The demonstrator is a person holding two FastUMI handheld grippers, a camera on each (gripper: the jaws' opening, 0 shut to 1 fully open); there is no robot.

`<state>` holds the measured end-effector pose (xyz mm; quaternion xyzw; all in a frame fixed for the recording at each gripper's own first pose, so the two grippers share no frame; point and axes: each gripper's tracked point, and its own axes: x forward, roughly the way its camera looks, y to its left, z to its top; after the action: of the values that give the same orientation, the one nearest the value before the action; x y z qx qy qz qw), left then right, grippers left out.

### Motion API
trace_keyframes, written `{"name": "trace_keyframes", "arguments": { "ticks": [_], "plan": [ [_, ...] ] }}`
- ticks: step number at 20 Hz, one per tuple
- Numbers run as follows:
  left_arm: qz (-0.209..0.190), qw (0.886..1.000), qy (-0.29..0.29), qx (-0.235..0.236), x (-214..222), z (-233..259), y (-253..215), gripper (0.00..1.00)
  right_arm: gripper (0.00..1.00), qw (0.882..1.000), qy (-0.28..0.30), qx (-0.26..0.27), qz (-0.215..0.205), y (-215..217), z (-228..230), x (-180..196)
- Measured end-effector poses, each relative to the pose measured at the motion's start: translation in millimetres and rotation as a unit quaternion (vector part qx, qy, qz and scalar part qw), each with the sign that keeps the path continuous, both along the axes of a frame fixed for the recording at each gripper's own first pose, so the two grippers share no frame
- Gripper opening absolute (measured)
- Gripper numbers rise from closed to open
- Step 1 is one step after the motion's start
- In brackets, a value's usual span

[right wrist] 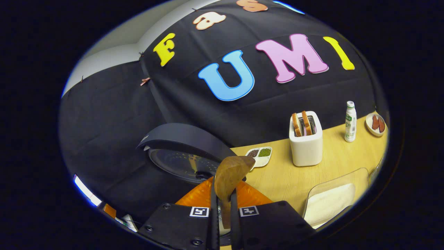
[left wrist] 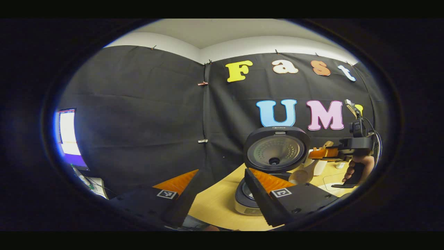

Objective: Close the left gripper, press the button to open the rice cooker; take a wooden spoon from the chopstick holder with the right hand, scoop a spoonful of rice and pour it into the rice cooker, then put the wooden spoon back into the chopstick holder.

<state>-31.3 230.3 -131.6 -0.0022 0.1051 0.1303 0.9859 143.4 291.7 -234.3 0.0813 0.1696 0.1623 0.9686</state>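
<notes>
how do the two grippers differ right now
The right gripper is shut on the wooden spoon; the left gripper is open and holds nothing. The right one is turned so the spoon's bowl stands beside the rice cooker's raised lid; the left one points at the cooker from farther back. Both are above the wooden table.
</notes>
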Motion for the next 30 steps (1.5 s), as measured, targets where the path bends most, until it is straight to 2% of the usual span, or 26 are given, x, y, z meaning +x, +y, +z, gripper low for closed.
{"name": "trace_keyframes", "arguments": {
  "ticks": [5, 9, 15, 17, 20, 21, 22, 25, 27, 28, 30],
  "plan": [
    [0.003, 1.000, 0.001, -0.003, 0, -3, 2, 0.84, 0.17, 0.994, -0.050, -0.081, 0.056, 28, 0, -14],
    [0.004, 1.000, 0.003, -0.007, -1, -5, 0, 0.84, 0.17, 0.983, -0.080, -0.137, 0.097, 44, -1, -24],
    [0.009, 1.000, 0.002, -0.016, 0, -6, 0, 0.84, 0.17, 0.963, -0.097, -0.201, 0.153, 60, -10, -35],
    [0.012, 1.000, 0.001, -0.017, 0, -7, 2, 0.84, 0.17, 0.953, -0.103, -0.227, 0.172, 62, -14, -39],
    [0.014, 1.000, 0.002, -0.018, 0, -8, 1, 0.84, 0.17, 0.932, -0.118, -0.274, 0.205, 67, -21, -46],
    [0.014, 1.000, 0.002, -0.018, 0, -9, 3, 0.87, 0.17, 0.925, -0.127, -0.288, 0.212, 68, -22, -47],
    [0.013, 1.000, 0.004, -0.019, 0, -10, 2, 0.84, 0.17, 0.918, -0.137, -0.302, 0.219, 70, -22, -49],
    [0.012, 1.000, 0.002, -0.018, -1, -10, 1, 0.84, 0.17, 0.901, -0.169, -0.331, 0.224, 71, -17, -52],
    [0.011, 1.000, 0.002, -0.019, 1, -10, 0, 0.84, 0.17, 0.898, -0.172, -0.337, 0.225, 71, -18, -54],
    [0.010, 1.000, 0.002, -0.020, 2, -10, 0, 0.88, 0.17, 0.900, -0.171, -0.333, 0.223, 71, -17, -54],
    [0.007, 1.000, 0.001, -0.020, 1, -9, -1, 0.84, 0.17, 0.913, -0.161, -0.312, 0.208, 68, -13, -51]
  ]
}}
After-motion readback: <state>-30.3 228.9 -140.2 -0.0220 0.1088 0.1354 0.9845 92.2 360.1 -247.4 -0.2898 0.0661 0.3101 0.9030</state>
